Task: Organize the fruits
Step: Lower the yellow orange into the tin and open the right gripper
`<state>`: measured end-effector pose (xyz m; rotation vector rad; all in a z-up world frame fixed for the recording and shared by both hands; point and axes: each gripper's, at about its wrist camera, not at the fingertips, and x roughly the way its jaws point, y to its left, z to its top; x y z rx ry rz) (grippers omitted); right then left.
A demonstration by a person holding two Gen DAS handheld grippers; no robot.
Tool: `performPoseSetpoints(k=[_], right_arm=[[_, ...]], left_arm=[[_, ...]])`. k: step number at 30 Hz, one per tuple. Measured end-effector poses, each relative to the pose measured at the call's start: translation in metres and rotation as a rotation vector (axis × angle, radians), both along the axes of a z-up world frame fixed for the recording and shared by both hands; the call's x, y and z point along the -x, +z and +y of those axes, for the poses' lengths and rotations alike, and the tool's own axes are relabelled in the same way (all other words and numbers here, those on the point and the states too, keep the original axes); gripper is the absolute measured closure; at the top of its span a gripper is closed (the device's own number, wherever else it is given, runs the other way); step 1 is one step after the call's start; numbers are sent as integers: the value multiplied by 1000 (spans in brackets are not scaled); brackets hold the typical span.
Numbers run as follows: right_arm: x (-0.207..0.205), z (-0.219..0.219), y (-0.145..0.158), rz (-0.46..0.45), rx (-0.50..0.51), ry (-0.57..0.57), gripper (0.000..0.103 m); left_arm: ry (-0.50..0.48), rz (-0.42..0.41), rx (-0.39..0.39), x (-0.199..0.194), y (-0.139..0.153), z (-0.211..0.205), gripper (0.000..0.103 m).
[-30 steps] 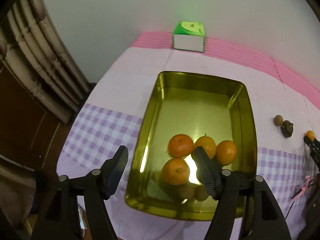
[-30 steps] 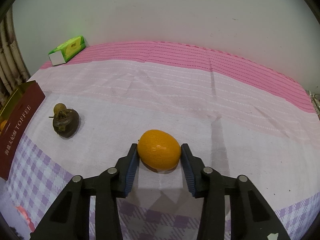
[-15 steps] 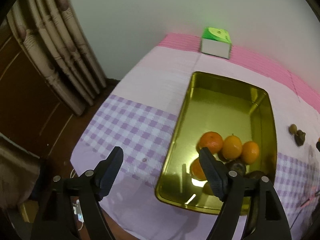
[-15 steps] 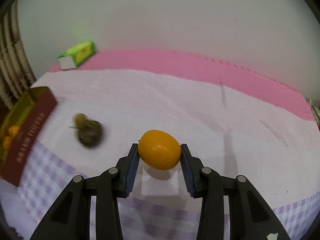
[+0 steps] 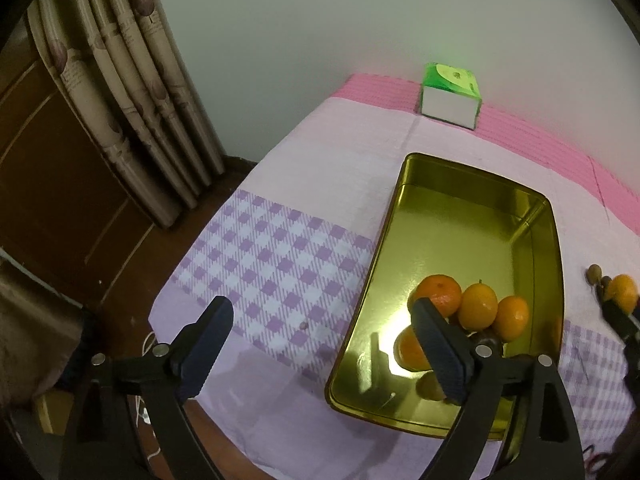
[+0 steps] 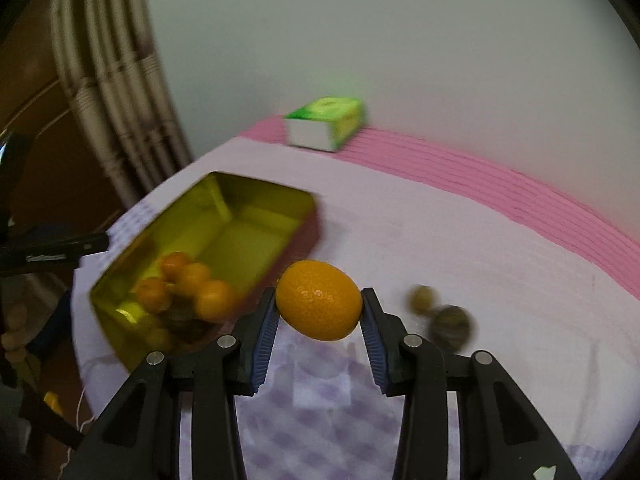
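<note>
One orange (image 6: 319,300) sits clamped between the right fingers (image 6: 267,328).

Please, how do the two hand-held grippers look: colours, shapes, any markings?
Both look alike. The left hand-held gripper and the right hand-held gripper have black angular frames with silver round screws, and two fingers with ribbed dark blue pads. No markings or sleeves are visible.

gold tin (image 5: 538,216) far half bare, oranges (image 5: 478,306) crowd near end

Glossy gold metal tin (image 5: 544,216) on matt woven cloth (image 5: 288,248)
</note>
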<state>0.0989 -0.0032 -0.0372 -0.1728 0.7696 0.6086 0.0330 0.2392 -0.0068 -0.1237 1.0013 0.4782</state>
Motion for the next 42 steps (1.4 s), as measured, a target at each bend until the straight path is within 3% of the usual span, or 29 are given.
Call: performPoseSetpoints(k=[14,30,42], right_arm=[[14,72,-21,27,60,145,65],[15,89,-38,6,138,171,65],[14,90,-38,18,126,171,64]], left_arm=[[28,-4,27,3,0,8,12],[55,-1,54,2,-3,12,12],[54,0,51,1,-4,11,12]])
